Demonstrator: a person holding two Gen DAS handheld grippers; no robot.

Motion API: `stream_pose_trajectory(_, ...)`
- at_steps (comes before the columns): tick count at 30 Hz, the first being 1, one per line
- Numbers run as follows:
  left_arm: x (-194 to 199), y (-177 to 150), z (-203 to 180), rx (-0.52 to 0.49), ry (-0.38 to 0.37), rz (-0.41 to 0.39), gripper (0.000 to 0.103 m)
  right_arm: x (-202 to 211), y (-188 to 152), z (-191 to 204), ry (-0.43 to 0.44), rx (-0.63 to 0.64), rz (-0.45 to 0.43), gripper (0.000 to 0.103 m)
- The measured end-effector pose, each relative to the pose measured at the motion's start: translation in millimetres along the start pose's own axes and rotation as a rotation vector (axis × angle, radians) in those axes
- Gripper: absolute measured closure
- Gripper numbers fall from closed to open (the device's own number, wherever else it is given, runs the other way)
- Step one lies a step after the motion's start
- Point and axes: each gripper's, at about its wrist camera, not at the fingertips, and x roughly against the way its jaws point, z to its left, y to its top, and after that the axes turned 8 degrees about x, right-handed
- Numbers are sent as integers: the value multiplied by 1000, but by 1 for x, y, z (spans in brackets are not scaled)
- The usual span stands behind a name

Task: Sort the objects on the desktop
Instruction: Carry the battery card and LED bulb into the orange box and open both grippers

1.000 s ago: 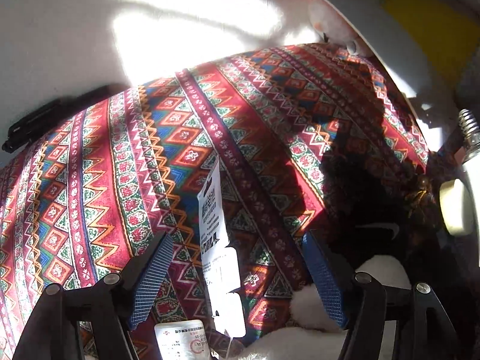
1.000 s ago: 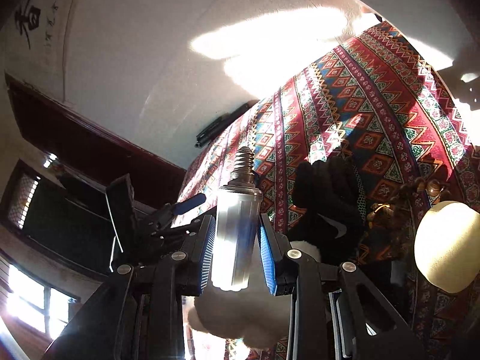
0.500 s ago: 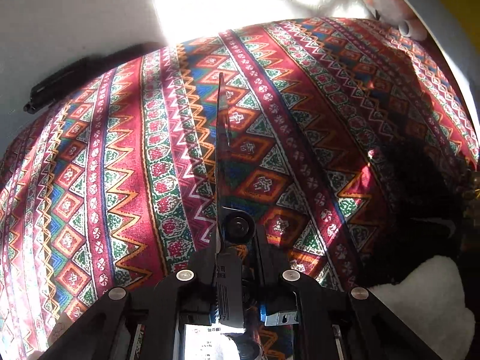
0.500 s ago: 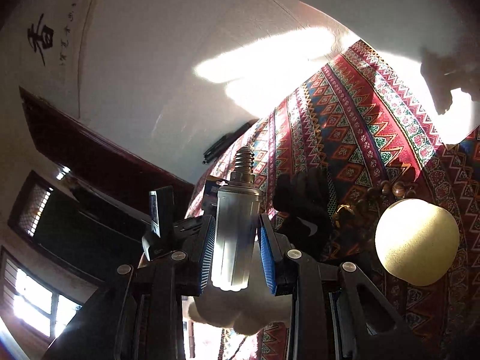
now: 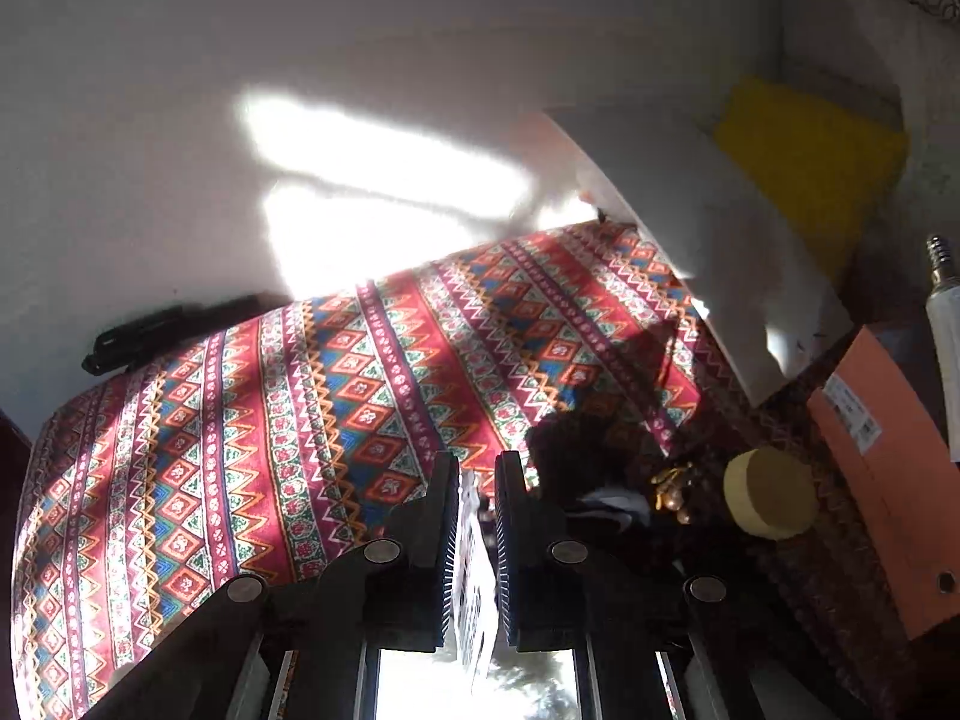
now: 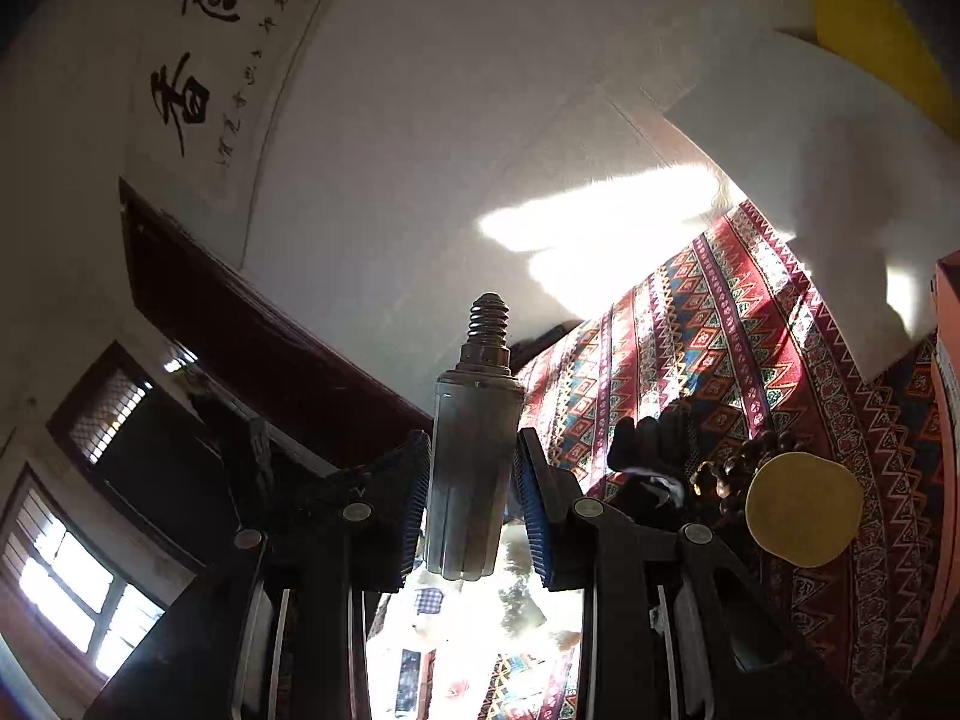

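Two loads are held: the right tongs [image 6: 474,510] are clamped on an LED corn bulb [image 6: 471,480], long axis along the fingers, screw base forward; the left tongs [image 5: 477,546] pinch a white printed tag [image 5: 474,588] edge-on. An orange box [image 5: 888,480] on the patterned worktop [image 5: 300,420] is judged nearer the right tongs.

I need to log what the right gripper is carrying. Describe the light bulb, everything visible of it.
The light bulb is a long cylinder with a frosted, ribbed plastic-looking body, a clear collar and a threaded metal screw base on top. It stands upright, base pointing away from the camera, clamped at its sides between the blue-padded fingers of the right gripper, held clear of the patterned tablecloth. Only the pads touch it. Its top also shows at the left wrist view's right edge.
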Motion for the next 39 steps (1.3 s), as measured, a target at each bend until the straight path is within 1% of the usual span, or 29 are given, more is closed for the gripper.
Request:
stream_pose_trajectory(2,14,5,-23,-51,-2,-17,94,22,5,3,-5,12,-35,72)
stream_pose_trajectory(4,16,5,-42,-94,22,-13,94,41,9,3,-15,17,-65,72)
stream_pose_trajectory(5,12,4,-47,-88,28,1,92,51,10,1,-17,12,-75,72)
stream_pose_trajectory(6,5,1,-50,-81,27,31,86,59,9,-2,-15,6,-82,72)
stream_pose_trajectory(7,-4,-3,-55,-90,27,71,76,68,8,-5,-12,0,-84,72)
stream_pose_trajectory(8,-14,-8,-60,-112,34,101,46,74,7,-8,-14,-9,-86,72)
stream_pose_trajectory(9,-24,-16,-67,-138,55,117,25,81,7,-13,-17,-19,-87,72)
stream_pose_trajectory(10,-33,-24,-74,-174,75,134,22,86,5,-17,-21,-28,-86,72)
stream_pose_trajectory(11,-45,-32,-83,-225,80,166,22,89,4,-22,-26,-38,-84,72)
stream_pose_trajectory(13,-67,-54,-103,-374,68,224,22,94,2,-32,-33,-63,-81,72)
stream_pose_trajectory(14,-76,-68,-111,-467,79,240,21,97,1,-36,-33,-70,-79,72)
stream_pose_trajectory(15,-84,-83,-118,-559,119,243,21,98,1,-39,-35,-72,-80,72)
stream_pose_trajectory(17,-105,-107,-124,-708,230,255,20,101,2,-42,-44,-68,-84,71)
stream_pose_trajectory(18,-116,-114,-124,-755,265,267,20,102,2,-43,-46,-66,-86,71)
stream_pose_trajectory(19,-125,-118,-124,-778,284,274,20,100,3,-44,-47,-69,-86,71)
stream_pose_trajectory(22,-148,-112,-122,-747,278,258,20,95,3,-48,-39,-89,-84,71)
stream_pose_trajectory(23,-157,-107,-121,-730,287,247,20,94,3,-48,-38,-95,-83,71)
stream_pose_trajectory(24,-167,-102,-121,-710,291,250,24,92,4,-49,-39,-98,-81,71)
stream_pose_trajectory(25,-180,-98,-120,-684,279,279,32,91,4,-49,-42,-100,-81,71)
stream_pose_trajectory(26,-194,-93,-117,-642,242,347,59,90,5,-50,-48,-99,-80,70)
stream_pose_trajectory(27,-207,-90,-113,-598,232,398,70,89,6,-50,-55,-97,-81,70)
stream_pose_trajectory(28,-214,-85,-112,-582,237,405,71,88,7,-51,-63,-95,-80,70)
stream_pose_trajectory(30,-217,-75,-112,-523,190,420,76,87,9,-52,-76,-91,-86,70)
stream_pose_trajectory(31,-214,-68,-110,-488,166,415,77,87,10,-53,-79,-91,-89,70)
stream_pose_trajectory(33,-200,-52,-98,-369,87,403,78,86,13,-56,-78,-96,-96,70)
stream_pose_trajectory(36,-172,-36,-72,-172,-16,351,78,85,15,-60,-74,-109,-111,70)
stream_pose_trajectory(38,-149,-31,-55,-89,-73,317,79,83,15,-61,-70,-112,-111,70)
stream_pose_trajectory(39,-141,-28,-50,-62,-94,301,84,82,14,-61,-68,-112,-109,70)
